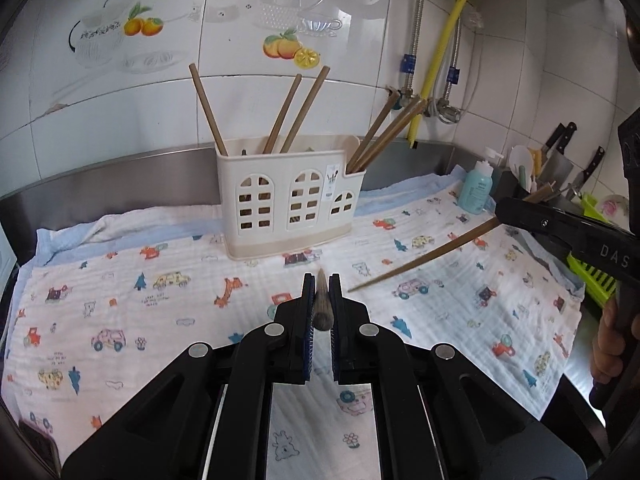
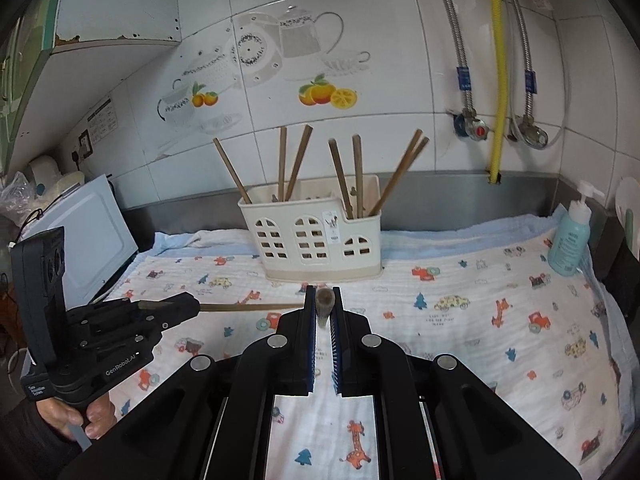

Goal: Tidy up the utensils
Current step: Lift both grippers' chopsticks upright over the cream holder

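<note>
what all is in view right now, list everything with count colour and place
utensil holder: one, cream, on the cloth by the back wall
chopsticks in holder: about seven, brown, standing upright or leaning
held chopsticks: two, brown, one in each gripper
cloth: one, white with cartoon print, covering the counter
pump bottle: one, teal, at the cloth's right edge
knives: a few, dark handles, far right
hoses: one yellow, two metal, on the tiled wall
left gripper: black, shut on a chopstick
right gripper: black, shut on a chopstick
</note>
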A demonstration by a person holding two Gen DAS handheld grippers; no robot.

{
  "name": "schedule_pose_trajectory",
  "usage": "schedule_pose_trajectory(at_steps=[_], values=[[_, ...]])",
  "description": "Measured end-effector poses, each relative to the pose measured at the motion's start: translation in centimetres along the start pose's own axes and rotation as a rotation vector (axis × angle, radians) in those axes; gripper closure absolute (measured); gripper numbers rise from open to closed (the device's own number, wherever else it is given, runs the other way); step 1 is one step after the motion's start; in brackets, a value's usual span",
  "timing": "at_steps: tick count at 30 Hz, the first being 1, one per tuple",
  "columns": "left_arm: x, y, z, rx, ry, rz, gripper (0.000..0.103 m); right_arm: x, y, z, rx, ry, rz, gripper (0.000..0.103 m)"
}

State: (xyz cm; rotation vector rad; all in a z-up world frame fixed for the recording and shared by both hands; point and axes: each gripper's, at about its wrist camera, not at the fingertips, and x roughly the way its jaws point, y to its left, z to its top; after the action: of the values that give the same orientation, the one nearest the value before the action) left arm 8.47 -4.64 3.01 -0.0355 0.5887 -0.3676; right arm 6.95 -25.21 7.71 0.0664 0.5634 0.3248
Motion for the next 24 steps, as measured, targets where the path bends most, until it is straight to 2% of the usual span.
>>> schedule_pose_trajectory(at_steps=[7,14,24], values=[[-0.5,1.0,3.0,0.012,0.005,-0.016,0.098,-0.2,0.8,4.8,-0.085,-0.008,0.04,0.096],[-0.5,2.6,6.1,0.031,-0.008,0.006,0.098,-0.1,1.8,10.6,-0.153,-0.03,0.064,0.096],[-0.3,3.8,9.1,0.082,-0.041,0.046,0.098,1.0,2.2,17.4,-0.134,-0.093,0.099,0.096]])
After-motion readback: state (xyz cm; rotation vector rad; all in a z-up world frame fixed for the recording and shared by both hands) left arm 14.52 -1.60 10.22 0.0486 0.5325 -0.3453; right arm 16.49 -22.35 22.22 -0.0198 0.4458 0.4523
